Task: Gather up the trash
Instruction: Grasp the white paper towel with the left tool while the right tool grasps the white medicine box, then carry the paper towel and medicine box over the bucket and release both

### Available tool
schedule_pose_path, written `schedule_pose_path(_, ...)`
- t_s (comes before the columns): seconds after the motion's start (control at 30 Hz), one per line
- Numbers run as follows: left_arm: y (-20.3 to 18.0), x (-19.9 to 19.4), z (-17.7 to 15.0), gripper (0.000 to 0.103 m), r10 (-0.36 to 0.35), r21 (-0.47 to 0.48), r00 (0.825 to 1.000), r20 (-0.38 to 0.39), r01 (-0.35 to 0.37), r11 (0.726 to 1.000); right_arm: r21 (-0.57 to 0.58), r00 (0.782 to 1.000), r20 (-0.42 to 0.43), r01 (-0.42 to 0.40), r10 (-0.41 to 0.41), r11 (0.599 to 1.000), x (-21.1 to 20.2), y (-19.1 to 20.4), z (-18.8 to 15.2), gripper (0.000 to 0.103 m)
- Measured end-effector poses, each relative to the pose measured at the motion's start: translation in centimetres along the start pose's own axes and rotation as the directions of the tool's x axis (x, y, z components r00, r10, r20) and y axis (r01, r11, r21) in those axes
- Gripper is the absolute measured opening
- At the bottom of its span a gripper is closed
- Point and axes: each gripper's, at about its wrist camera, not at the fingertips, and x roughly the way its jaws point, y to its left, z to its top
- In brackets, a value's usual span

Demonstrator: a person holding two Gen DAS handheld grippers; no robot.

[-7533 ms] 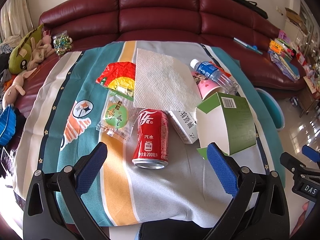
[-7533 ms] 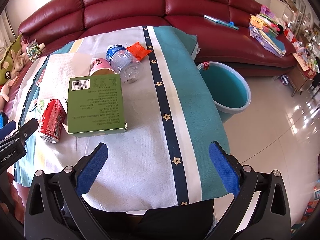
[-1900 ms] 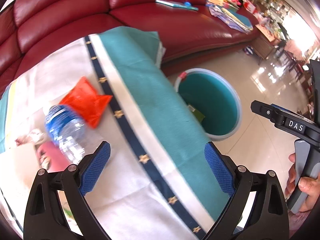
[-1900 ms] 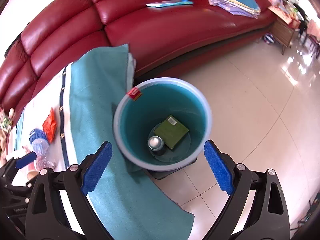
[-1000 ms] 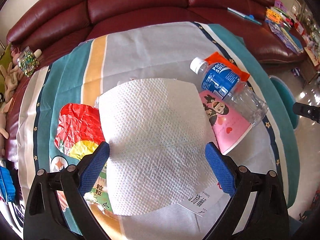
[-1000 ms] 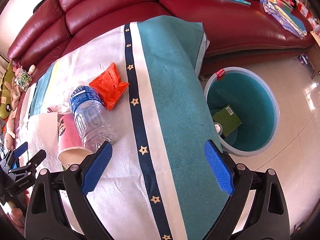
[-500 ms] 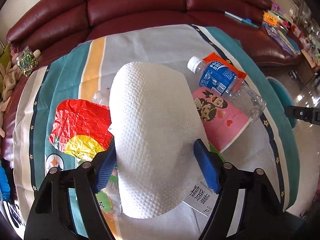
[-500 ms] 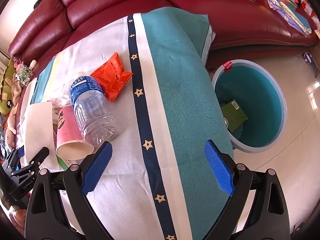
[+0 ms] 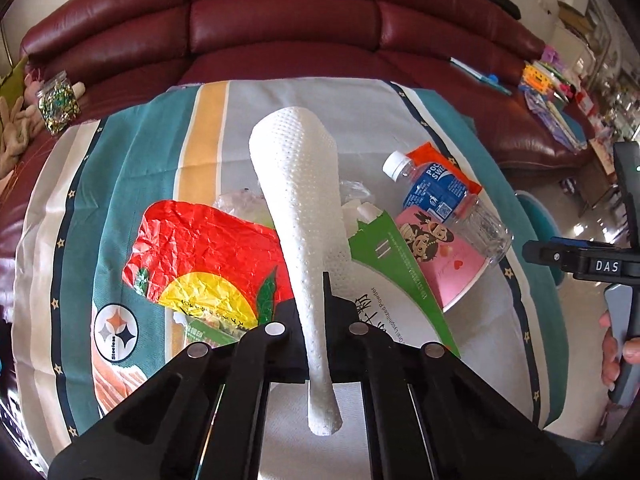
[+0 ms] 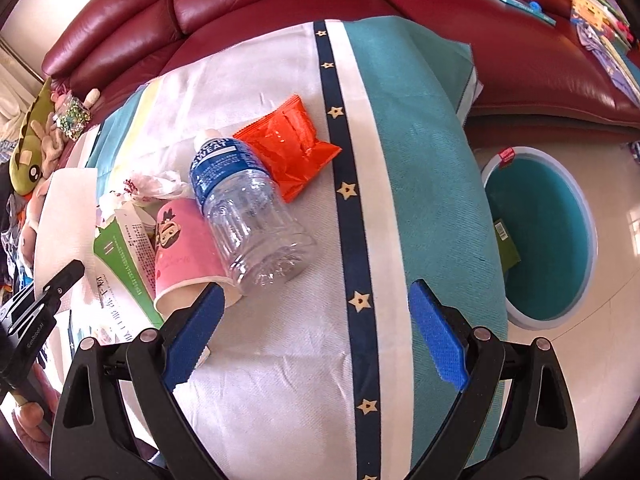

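My left gripper [image 9: 316, 300] is shut on the white paper towel [image 9: 300, 184], which is pinched into a narrow fold rising away from the jaws. Around it on the cloth-covered table [image 9: 132, 168] lie a red and yellow wrapper [image 9: 200, 256], a green and white carton piece [image 9: 384, 272], a pink paper cup [image 9: 444, 256] and a clear plastic bottle [image 9: 448, 200]. My right gripper [image 10: 316, 332] stands open above the cloth, just in front of the bottle [image 10: 248, 204] and the cup [image 10: 184, 252]. An orange packet [image 10: 292, 148] lies beyond the bottle. The teal bin [image 10: 544, 236] stands on the floor at the right.
A dark red sofa [image 9: 280, 20] runs behind the table, with soft toys [image 10: 32, 152] at its left end and books and papers [image 9: 556, 92] at its right. In the bin lies a green box [image 10: 506, 244]. Shiny tiled floor [image 10: 600, 360] surrounds the bin.
My left jaws have shut on the paper towel, gathering the flat sheet into a narrow fold and lifting it slightly. My right gripper has shifted left towards the bottle and cup, staying open.
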Motion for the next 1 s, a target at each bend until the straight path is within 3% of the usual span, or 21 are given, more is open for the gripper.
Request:
schedule_pose_path(0.33, 4.6, -3.3, -0.7, 0.003, -0.064, -0.075, 0.996, 0.061, 0.069, 0.995, -0.213, 0.996, -0.026, -0.094, 0.091, 0.973, 0.0, 9.3, -0.6, 0.089)
schedule_pose_path(0.53, 7.8, -4.1, -1.9, 0.003, -0.082, -0.124, 0.994, 0.067, 0.089, 0.988, -0.363, 0.996, -0.066, -0.073, 0.053, 0.929, 2.3, 14.9, -1.4, 0.089)
schedule_pose_path(1.0, 10.8, -4.3, -3.3, 0.003, -0.102, -0.171, 0.992, 0.069, 0.113, 0.979, -0.443, 0.993, -0.115, -0.058, 0.008, 0.895, 6.4, 18.9, 0.2, 0.088)
